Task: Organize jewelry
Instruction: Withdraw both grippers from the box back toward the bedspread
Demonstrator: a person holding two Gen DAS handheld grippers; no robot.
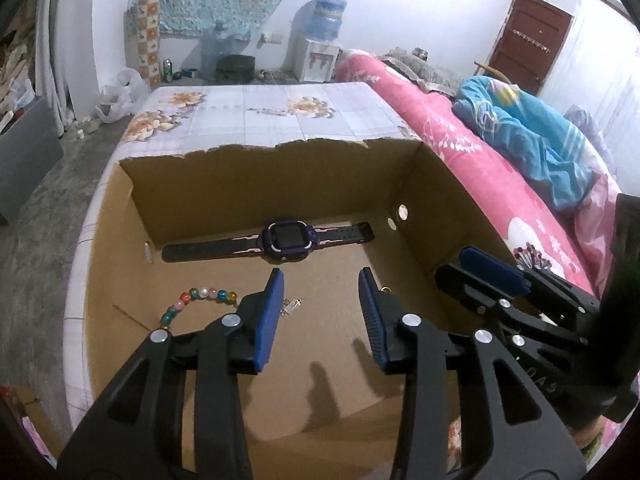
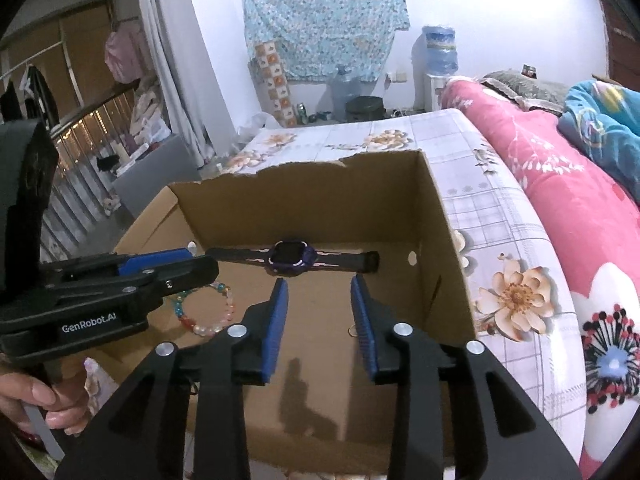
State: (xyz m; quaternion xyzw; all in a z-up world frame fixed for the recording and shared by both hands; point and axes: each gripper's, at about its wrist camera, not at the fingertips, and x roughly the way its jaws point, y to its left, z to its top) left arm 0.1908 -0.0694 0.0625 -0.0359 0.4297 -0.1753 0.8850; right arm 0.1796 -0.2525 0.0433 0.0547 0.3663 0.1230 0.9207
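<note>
1. My left camera alone shows a small silver charm (image 1: 291, 305) on the floor of the cardboard box (image 1: 256, 178), just beside my left claw (image 1: 322, 286); a gold ring (image 1: 385, 289) peeks past the other pad.
2. My right camera alone shows my hand (image 2: 48, 400) on the left handle.
3. Both claws are released, nothing between the pads; the right claw (image 2: 319, 294) hangs over the box.
4. Inside lie a purple watch (image 1: 280, 239) along the far wall and a bead bracelet (image 2: 204, 310) nearer me.

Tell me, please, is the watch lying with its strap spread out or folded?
Spread out: the watch lies flat on the box floor, both strap halves stretched straight to either side of its face.
</note>
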